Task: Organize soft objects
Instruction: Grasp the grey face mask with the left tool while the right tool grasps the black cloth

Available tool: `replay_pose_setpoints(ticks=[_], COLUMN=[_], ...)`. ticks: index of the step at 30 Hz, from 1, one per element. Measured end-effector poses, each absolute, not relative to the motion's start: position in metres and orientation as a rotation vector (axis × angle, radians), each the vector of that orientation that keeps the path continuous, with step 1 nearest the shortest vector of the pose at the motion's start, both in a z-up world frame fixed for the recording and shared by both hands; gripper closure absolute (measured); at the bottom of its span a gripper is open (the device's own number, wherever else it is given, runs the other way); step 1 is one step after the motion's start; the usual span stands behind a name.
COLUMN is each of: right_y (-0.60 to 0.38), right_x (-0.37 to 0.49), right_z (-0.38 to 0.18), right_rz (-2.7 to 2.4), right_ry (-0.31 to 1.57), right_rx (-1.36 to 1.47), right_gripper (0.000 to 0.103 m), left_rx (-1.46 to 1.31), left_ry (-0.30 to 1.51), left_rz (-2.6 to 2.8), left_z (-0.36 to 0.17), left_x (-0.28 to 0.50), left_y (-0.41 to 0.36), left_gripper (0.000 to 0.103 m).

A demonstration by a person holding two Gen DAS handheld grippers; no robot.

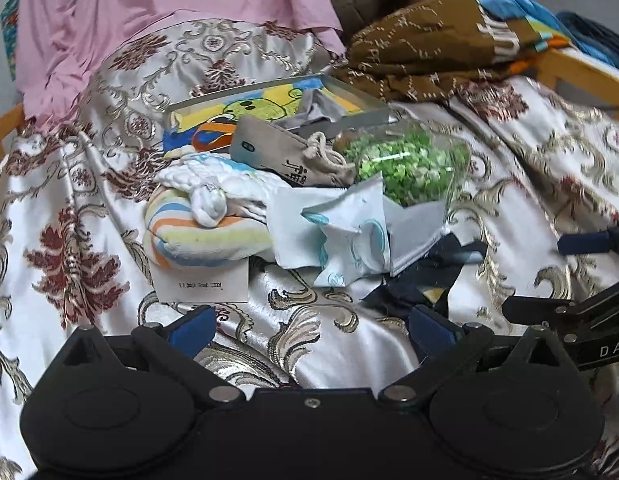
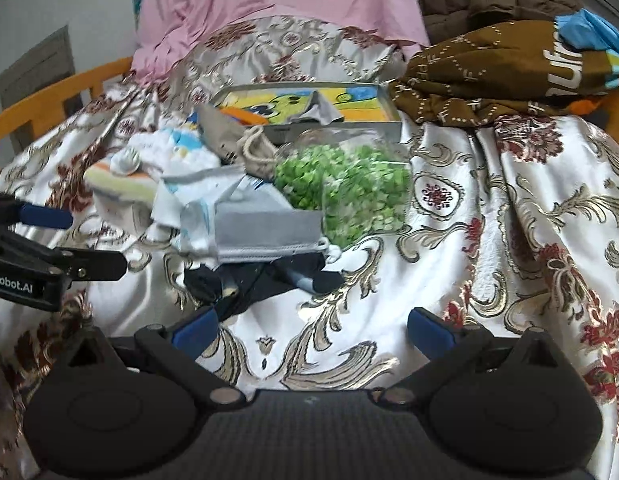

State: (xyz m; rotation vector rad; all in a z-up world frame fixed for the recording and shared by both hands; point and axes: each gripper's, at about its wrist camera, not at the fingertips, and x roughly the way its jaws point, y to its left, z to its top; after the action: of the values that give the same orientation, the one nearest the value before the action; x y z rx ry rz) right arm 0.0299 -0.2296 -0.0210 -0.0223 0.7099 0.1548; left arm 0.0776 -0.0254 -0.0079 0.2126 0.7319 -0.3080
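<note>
A dark navy cloth (image 2: 245, 280) is lying half buried under the grey fabric pouch (image 2: 269, 232). The white printed card (image 1: 201, 284) is sitting partly hidden beneath the striped rolled towel (image 1: 201, 236), its small print unreadable.

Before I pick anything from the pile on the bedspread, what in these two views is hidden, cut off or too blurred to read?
- Dark navy item: right wrist view, upper part buried under the grey cloth; type unclear.
- Picture box: left wrist view, its contents are covered by the drawstring pouch.
- White card: left wrist view, print too small to read.
- Right gripper: left wrist view, cut off by the right edge.
</note>
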Motion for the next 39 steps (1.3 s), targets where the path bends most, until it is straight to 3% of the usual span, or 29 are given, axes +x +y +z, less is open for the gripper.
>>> replay_pose_setpoints(ticks=[12,23,29,36,39], right_y=[-0.211,-0.21,-0.21,-0.21,-0.21], right_x=[0.038,0.051,0.062,0.071,0.073], right_z=[-0.033,-0.038,-0.048,-0.054,-0.057], right_rz=[0.192,0.287,0.314,0.338,0.363], right_ry=[0.669,0.609,0.617,0.62,0.633], right_rx=[-0.151,-0.204,-0.252,-0.239,-0.235], right_gripper=[0.0,0.002,0.016,0.016,0.017], left_rx=[0.499,0.755,0.747,0.8,0.818], left_ry=[0.583,0.556,0.574,0.621,0.647], left_rz=[-0.481,-0.607,-0.654,-0.682,-0.695], left_z=[0.01,0.011,0.014,0.002,-0.002], left_x=[0.087,0.107,0.126,0.143,0.15], left_y=[-0.058,-0.092,-0.109,-0.129,-0.136], left_gripper=[0.001,0.001,0.009,0.009,0.016])
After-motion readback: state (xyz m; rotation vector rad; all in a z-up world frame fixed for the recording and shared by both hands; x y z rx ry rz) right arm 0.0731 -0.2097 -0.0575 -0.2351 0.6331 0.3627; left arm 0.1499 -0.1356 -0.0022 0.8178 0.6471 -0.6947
